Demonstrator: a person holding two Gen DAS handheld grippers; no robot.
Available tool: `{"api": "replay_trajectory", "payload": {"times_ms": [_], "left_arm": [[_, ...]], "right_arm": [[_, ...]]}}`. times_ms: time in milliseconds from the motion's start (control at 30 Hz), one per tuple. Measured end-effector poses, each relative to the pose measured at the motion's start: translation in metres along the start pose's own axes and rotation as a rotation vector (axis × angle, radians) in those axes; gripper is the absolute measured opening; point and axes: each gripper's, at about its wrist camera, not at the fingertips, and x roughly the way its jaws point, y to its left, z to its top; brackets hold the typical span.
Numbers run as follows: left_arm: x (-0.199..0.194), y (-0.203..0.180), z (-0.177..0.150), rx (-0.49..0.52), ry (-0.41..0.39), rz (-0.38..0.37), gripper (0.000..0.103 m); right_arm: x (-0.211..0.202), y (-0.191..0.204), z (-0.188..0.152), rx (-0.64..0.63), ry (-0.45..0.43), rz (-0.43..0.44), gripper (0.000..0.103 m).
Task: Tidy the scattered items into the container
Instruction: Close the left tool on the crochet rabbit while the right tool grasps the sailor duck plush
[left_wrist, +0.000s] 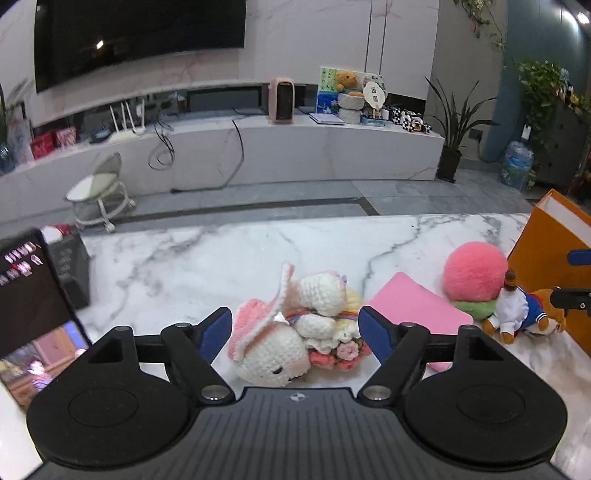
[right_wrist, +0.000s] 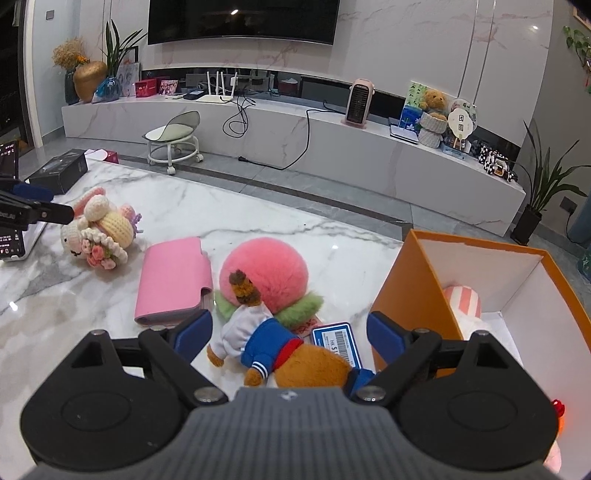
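A crocheted white and pink bunny (left_wrist: 291, 347) lies on the marble table (left_wrist: 184, 266) between the jaws of my left gripper (left_wrist: 295, 326), which is open; the pads stand close beside it. My right gripper (right_wrist: 290, 328) is open around a brown bear in a blue sailor top (right_wrist: 273, 343), pads apart from it. A fluffy pink peach toy (right_wrist: 266, 273) touches the bear's far side, and a pink wallet (right_wrist: 173, 280) lies to its left. The orange box (right_wrist: 410, 291) stands at the right with a pink-striped soft toy (right_wrist: 463, 302) inside.
A blue and white price tag (right_wrist: 336, 341) lies by the bear. A black box (right_wrist: 59, 171) sits at the table's far left corner, and a lit screen (left_wrist: 29, 295) stands at the left edge. Beyond the table are a wheeled stool (right_wrist: 171, 138) and a TV bench.
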Motion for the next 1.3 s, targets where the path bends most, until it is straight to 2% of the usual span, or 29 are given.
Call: {"api": "replay_trajectory", "payload": {"times_ms": [167,333,633,767,1000,1167,1300], "left_arm": [[0.015,-0.01,-0.005,0.126,0.033,-0.021,0.089],[0.025,-0.01,-0.011,0.188,0.031,-0.012,0.091],[0.035,-0.009,-0.01,0.217,0.074,-0.031,0.096],[0.042,-0.013,-0.016,0.257,0.086,-0.013,0.103],[0.047,-0.014,-0.015,0.254,0.085,0.005,0.103],[0.051,-0.015,-0.017,0.264,0.085,0.02,0.103],[0.057,-0.015,-0.018,0.262,0.091,0.039,0.103]], "right_arm": [[0.002,-0.004,0.0,0.006,0.006,0.003,0.092],[0.005,-0.008,-0.002,0.012,0.019,0.001,0.092],[0.012,-0.008,-0.004,0.013,0.038,0.01,0.092],[0.015,-0.006,-0.005,0.013,0.045,0.014,0.092],[0.023,-0.006,-0.006,0.013,0.08,0.034,0.092],[0.032,0.004,-0.013,-0.043,0.128,0.062,0.092],[0.038,0.01,-0.017,-0.109,0.132,0.035,0.093]]}}
